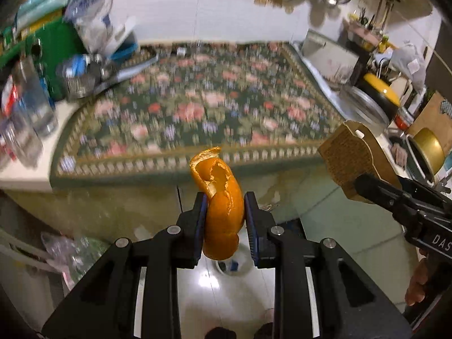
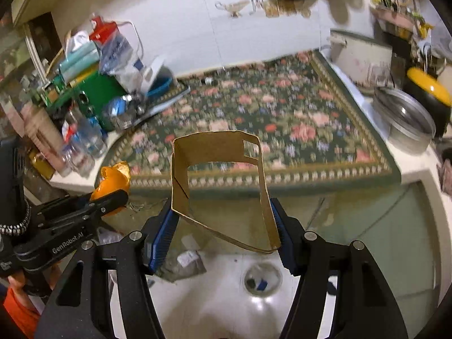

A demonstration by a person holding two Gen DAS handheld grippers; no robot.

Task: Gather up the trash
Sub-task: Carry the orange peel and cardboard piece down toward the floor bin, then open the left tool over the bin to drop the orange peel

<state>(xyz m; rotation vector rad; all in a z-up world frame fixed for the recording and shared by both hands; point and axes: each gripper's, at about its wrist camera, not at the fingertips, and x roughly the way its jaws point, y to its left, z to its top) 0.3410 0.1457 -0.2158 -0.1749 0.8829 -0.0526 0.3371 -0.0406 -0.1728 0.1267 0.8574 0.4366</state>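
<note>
Clamped between the left gripper [image 1: 224,214]'s narrowed blue pads, an orange peel [image 1: 221,206] hangs before the floral mat [image 1: 197,107], while only the right-wrist view shows the right gripper [image 2: 226,226] squeezing a hollow cardboard sleeve [image 2: 220,186] above a floor drain [image 2: 261,281].

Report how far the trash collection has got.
Done: both pieces are picked up. The floral mat shows no loose scraps, though it is blurred.
In hand: the left gripper is clamped on an orange peel; the right gripper holds a brown cardboard sleeve between its fingers. Both hang past the counter edge, over the floor.
Left: dropping both into a bin. No bin is in view.
</note>
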